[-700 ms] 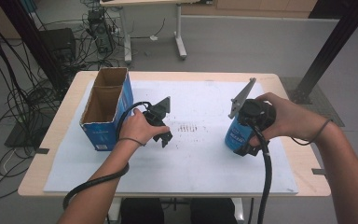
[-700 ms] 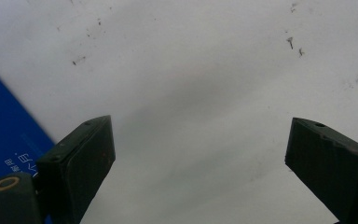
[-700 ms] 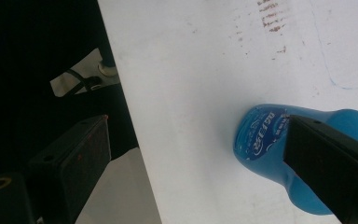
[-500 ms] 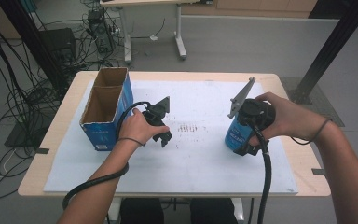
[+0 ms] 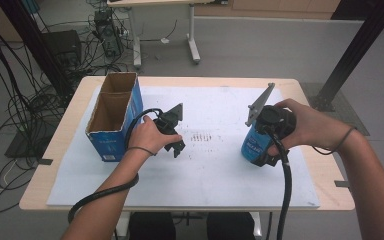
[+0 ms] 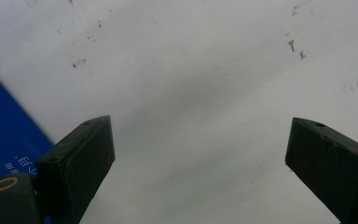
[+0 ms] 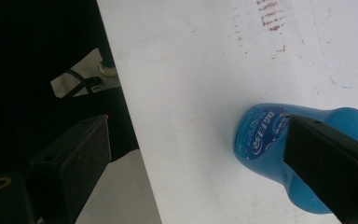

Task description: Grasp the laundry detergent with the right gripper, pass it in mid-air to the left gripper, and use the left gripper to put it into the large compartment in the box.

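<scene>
Forearms: we are seeing two forearms coming in from the bottom edge of the high view, each hand holding a gripper with a black cable trailing back toward the lower edge.
Left gripper: the left gripper (image 5: 176, 149) is sitting left of centre in the high view, pointing down at the white sheet (image 5: 215, 170); in its own view we are seeing its two black jaws standing wide apart with nothing between them, only the bare white sheet (image 6: 191, 93).
Right gripper: the right gripper (image 5: 266, 159) is sitting right of centre in the high view, right over the blue bottle; in its own view its jaws are standing wide apart, gripping nothing, with one jaw overlapping the blue bottle (image 7: 265, 140) at lower right.
Blue bottle: the blue bottle (image 5: 254, 146) is standing on the white sheet, right of centre.
Marks: small dark marks (image 5: 202, 137) are lying on the sheet between the two grippers.
Cardboard box: an open blue cardboard box (image 5: 111, 145) is standing at the left of the table (image 5: 40, 190), just beside the left hand; its blue side (image 6: 4, 140) is showing at the left edge of the left gripper view.
</scene>
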Action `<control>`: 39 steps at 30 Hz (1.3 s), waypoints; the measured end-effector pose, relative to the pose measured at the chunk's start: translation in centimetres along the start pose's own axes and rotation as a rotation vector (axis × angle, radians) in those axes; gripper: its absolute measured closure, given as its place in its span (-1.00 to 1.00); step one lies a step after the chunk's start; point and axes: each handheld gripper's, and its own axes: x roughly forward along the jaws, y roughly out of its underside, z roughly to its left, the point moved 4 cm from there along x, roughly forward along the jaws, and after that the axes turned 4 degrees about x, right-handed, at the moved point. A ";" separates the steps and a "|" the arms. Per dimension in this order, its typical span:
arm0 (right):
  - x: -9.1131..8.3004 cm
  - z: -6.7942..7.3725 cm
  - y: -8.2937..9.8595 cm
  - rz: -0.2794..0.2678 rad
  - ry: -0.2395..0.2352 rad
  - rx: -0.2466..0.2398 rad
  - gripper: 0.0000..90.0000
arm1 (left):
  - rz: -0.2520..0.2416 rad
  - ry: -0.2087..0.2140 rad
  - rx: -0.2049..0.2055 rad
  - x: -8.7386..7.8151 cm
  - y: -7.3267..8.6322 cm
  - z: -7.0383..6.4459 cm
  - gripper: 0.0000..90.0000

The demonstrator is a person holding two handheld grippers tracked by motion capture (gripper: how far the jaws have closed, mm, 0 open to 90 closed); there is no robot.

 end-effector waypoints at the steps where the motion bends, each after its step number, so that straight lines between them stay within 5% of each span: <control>1: 0.0 0.0 0.0 -0.002 0.001 0.000 -0.83 | 0.001 0.001 0.000 0.0 0.0 0.0 -0.81; 14: -0.3 -0.2 1.4 -0.005 0.011 0.013 -0.84 | 0.005 0.006 0.004 0.1 -0.3 -0.2 -0.82; 39: -1.4 -0.5 5.8 -0.006 0.053 0.127 -0.88 | 0.008 0.016 0.000 0.4 -0.2 -0.2 -0.82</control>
